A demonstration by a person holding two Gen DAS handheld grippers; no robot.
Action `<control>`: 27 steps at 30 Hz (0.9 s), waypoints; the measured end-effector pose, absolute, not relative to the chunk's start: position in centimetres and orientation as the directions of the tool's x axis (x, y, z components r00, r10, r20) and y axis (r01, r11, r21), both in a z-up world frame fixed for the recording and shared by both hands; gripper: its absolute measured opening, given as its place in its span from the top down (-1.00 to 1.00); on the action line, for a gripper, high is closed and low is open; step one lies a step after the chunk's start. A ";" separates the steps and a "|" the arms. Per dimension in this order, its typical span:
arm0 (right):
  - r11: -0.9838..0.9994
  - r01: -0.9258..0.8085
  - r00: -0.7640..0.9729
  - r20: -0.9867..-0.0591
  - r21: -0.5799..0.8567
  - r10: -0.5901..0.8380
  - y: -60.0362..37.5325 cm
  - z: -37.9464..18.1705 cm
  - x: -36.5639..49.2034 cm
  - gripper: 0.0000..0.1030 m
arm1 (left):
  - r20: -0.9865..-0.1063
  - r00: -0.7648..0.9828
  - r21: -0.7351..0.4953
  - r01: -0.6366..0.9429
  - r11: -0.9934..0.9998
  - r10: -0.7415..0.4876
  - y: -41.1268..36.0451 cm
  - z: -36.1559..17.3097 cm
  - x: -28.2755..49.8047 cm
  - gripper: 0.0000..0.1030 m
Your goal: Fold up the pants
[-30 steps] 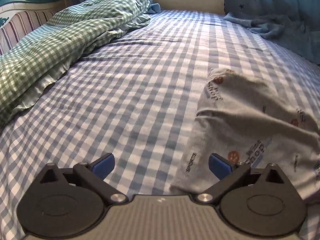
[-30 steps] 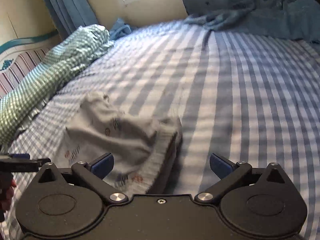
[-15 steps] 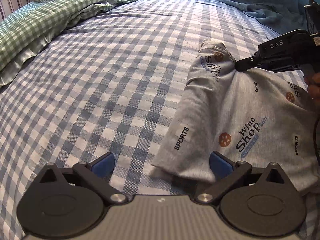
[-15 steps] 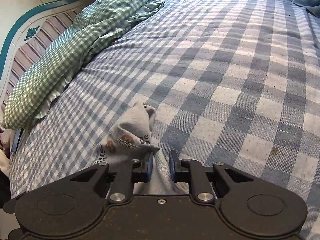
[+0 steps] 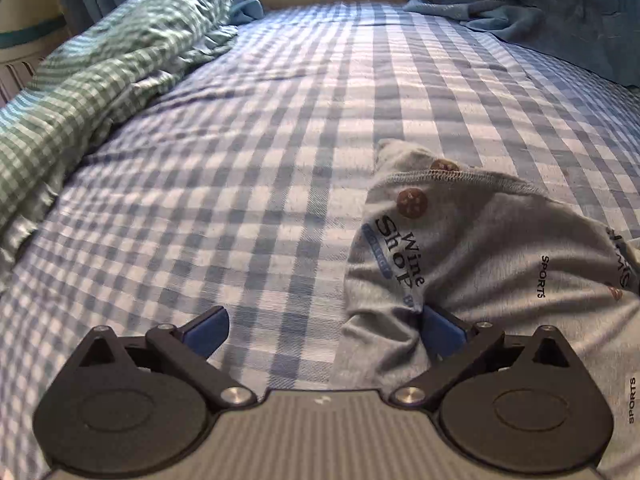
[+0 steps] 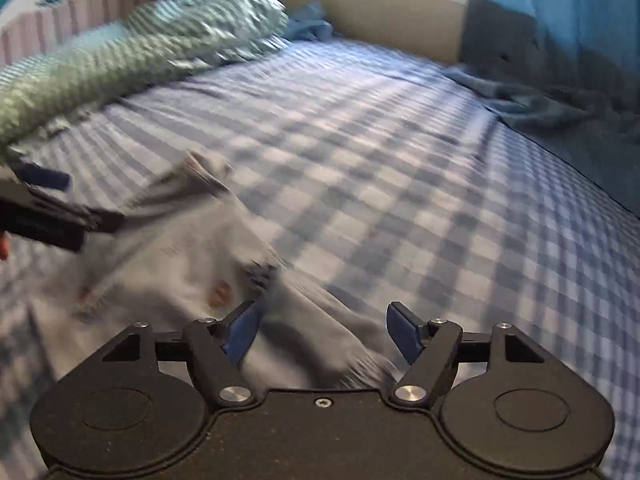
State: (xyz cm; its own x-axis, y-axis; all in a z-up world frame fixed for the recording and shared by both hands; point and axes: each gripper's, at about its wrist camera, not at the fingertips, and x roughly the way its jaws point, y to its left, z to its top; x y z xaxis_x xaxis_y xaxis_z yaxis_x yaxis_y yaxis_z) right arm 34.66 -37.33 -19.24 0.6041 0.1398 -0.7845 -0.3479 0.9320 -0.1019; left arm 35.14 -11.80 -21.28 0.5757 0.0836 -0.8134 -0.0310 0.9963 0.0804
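My left claw [image 5: 324,330] is spread wide, low over the bed [image 5: 280,140]. The pants [image 5: 492,248] lie on the checked sheet on the right of my left view, grey with "Wine Shop" and "SPORTS" printed on them. A stitched hem runs across the top of the pile, folded over. The right blue finger [image 5: 442,330] sits against a fold of the grey cloth; the left finger is over bare sheet, clear of the fabric. Nothing is pinched between them.

Over on my right view things are blurred. My right claw [image 6: 324,330] is partly open, fingers apart, with grey cloth [image 6: 280,320] lying between and under them. I can't tell whether either finger touches it. The pants spread away to the left in this view, and the left claw [image 6: 60,216] shows as a dark shape at their far edge.

A green checked quilt [image 5: 100,80] is bunched along the left side of the bed. A blue blanket [image 5: 540,20] is heaped at the far right, near the curtain [image 6: 560,20].
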 end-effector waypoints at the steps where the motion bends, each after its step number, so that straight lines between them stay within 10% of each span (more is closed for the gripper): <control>1: 0.953 -0.300 0.600 -0.785 -0.039 0.156 -39.1 -20.0 34.8 -0.80 | -0.813 0.579 0.056 -0.031 0.998 0.064 -11.5 -21.2 35.2 -1.00; 27: 0.985 -0.171 0.587 -0.801 0.018 0.117 -40.6 -16.3 24.3 -0.98 | -0.934 0.339 0.081 -0.108 0.991 0.113 -12.5 -19.1 29.1 -0.99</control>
State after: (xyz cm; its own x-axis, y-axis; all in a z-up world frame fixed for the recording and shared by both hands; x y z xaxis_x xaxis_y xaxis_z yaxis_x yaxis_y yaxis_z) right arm 24.35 -40.55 -16.29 0.5870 0.1170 -0.8011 -0.1712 0.9851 0.0184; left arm 29.08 -12.46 -19.12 0.3391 0.1135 -0.9339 -0.1078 0.9908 0.0812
